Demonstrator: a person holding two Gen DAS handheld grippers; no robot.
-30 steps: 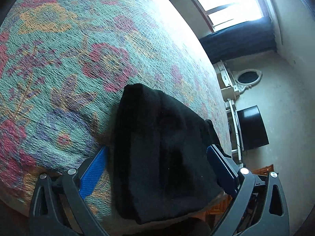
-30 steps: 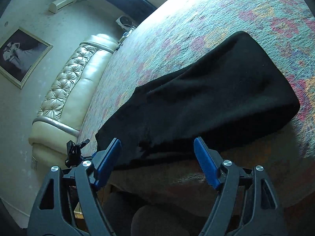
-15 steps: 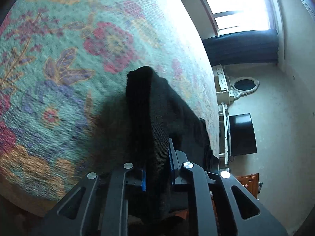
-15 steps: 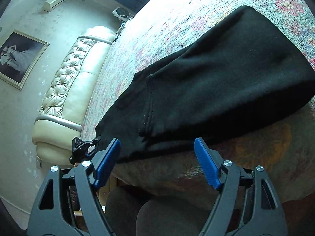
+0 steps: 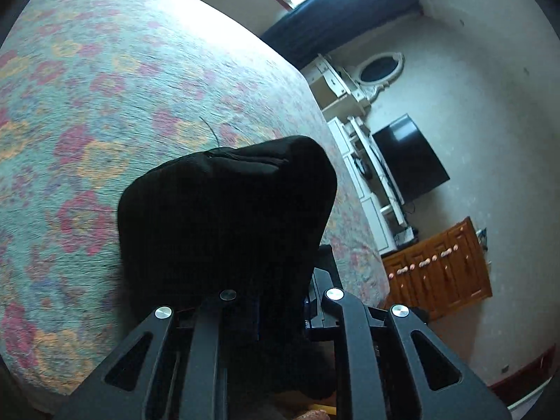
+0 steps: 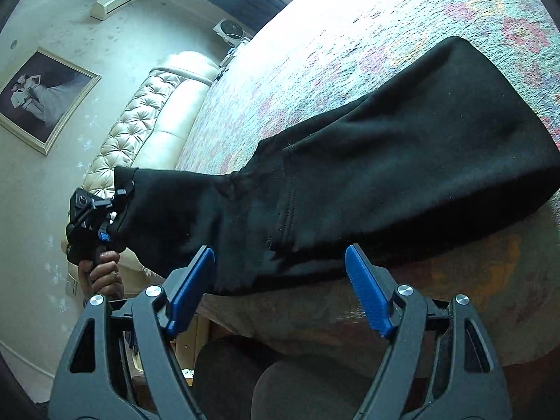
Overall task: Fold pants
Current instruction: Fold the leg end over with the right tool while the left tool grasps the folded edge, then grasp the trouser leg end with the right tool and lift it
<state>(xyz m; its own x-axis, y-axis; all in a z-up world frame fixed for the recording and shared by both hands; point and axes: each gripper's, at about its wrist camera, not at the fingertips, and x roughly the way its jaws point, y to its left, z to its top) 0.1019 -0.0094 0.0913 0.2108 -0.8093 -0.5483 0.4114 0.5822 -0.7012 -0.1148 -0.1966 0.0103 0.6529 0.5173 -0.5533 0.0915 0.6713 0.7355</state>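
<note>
Black pants (image 6: 402, 175) lie across the floral bedspread (image 6: 350, 42) near its front edge. One end is lifted off the bed at the left of the right wrist view, where my left gripper (image 6: 108, 227) is shut on it, held by a hand (image 6: 101, 273). In the left wrist view the bunched black cloth (image 5: 224, 217) covers the fingertips of the left gripper (image 5: 280, 311). My right gripper (image 6: 280, 290) stands open at the bed's edge. Its blue pads (image 6: 367, 294) sit either side of the pants' near hem without pressing on it.
The bedspread (image 5: 105, 87) stretches far beyond the pants. A cream tufted headboard (image 6: 140, 122) and a framed picture (image 6: 42, 98) are at the left. A TV (image 5: 409, 161), a white dresser (image 5: 353, 91) and a wooden cabinet (image 5: 437, 269) stand past the bed.
My left gripper shut on the end of the pants, then raised it off the bed, so the cloth now hangs stretched. The right gripper stayed where it was, open.
</note>
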